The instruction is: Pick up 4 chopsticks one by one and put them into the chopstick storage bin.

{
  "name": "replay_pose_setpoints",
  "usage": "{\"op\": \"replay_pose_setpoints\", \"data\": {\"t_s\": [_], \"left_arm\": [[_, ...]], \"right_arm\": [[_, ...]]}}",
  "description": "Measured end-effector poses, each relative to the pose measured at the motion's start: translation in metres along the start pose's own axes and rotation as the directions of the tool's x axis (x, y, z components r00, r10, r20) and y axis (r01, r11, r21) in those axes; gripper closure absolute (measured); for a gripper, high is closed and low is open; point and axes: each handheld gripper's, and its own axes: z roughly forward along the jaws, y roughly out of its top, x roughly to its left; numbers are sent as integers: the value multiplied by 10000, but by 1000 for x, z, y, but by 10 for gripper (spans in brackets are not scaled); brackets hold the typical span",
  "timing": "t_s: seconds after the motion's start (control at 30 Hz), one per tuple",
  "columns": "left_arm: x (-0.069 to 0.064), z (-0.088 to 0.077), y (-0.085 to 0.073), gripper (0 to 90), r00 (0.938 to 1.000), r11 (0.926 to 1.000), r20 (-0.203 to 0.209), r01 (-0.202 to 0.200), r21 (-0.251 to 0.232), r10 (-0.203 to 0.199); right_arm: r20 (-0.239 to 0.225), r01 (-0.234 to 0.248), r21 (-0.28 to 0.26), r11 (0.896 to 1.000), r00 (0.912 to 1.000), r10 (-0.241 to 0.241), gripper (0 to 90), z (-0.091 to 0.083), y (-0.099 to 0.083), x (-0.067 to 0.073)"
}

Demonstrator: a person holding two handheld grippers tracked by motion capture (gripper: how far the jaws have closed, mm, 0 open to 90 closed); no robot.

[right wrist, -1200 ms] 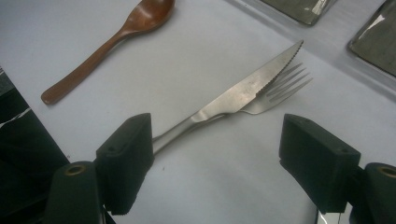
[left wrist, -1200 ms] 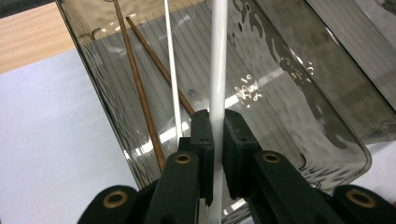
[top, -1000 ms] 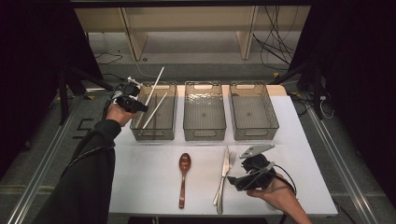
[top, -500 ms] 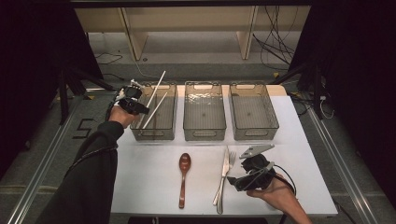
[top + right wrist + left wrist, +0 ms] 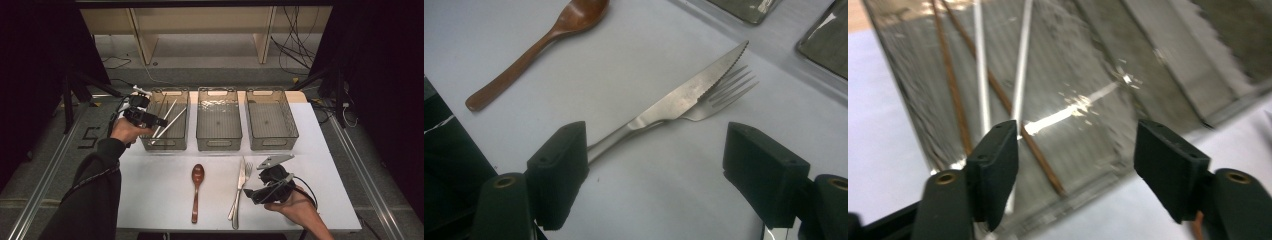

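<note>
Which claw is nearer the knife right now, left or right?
Right. The right claw sits open just beside the knife on the table's near side. The left claw is open far off, over the left bin holding chopsticks.

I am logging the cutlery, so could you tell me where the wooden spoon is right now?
In the high view the wooden spoon lies on the white table, front centre, left of the knife and fork, below the middle bin.
</note>
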Motion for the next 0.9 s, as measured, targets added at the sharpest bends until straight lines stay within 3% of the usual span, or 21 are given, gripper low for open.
{"op": "replay_pose_setpoints", "data": {"t_s": [0.23, 0.3, 0.47, 0.53, 0.77, 0.9], "left_arm": [[-24, -20, -29, 248, 9991, 9985, 275, -298, -453, 310], [-30, -20, -35, 235, 9983, 9988, 433, -387, -309, 400], [-51, -18, -53, 210, 9962, 9968, 353, -799, -66, 801], [-56, -14, -61, 201, 9944, 9958, 538, -910, 56, 905], [-69, -12, -82, 178, 9923, 9943, 649, -1063, 22, 1059], [-70, -15, -91, 174, 9909, 9933, 704, -1130, -235, 1144]], "right_arm": [[80, -45, 47, 10000, 10000, 45, 268, 1, 0, 0], [83, -38, 78, 10000, 10000, 37, 269, 2, 1, 0], [174, -35, 55, 10000, 9998, 34, 268, 1, 1, 0], [242, -59, 61, 10000, 9997, 58, 268, 1, 1, 0], [455, -217, 176, 9996, 9987, 209, 268, 1, -2, -6], [550, -303, 203, 9993, 9981, 292, 268, 1, -3, -10]]}}
